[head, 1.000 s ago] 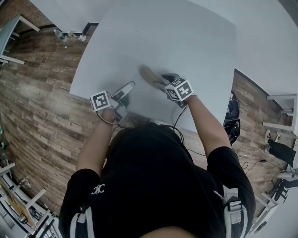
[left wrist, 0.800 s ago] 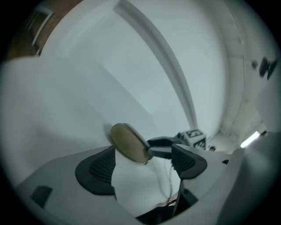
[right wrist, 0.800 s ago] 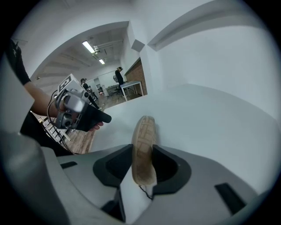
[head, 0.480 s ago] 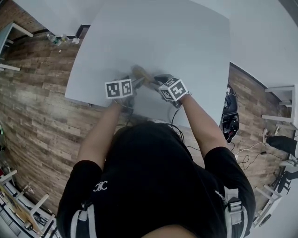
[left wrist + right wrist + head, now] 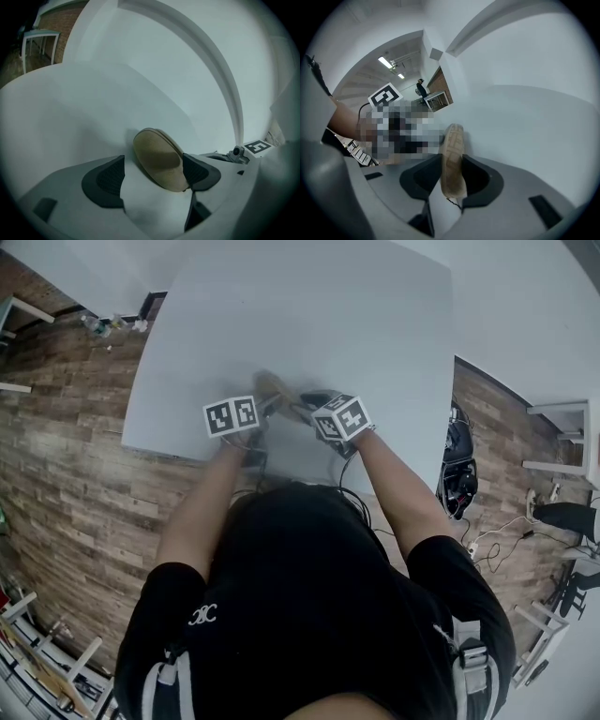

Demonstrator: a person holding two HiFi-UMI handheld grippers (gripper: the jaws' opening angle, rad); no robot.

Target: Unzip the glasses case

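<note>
- Glasses case (image 5: 272, 388): tan, woven texture, over the white table (image 5: 309, 315), toward its 6 o'clock edge in the head view.
- Right hand-held gripper (image 5: 452, 173), at the case's 4 o'clock: jaws have just been closing and now pinch the case edge-on across its thin sides.
- Left hand-held gripper (image 5: 153, 165), at the case's 8 o'clock: jaws spread, with the case's end between them. It lies against the 3 o'clock jaw and clear of the 9 o'clock jaw.

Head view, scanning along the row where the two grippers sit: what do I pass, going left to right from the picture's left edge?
wooden floor → white table → left gripper → glasses case → right gripper
</note>
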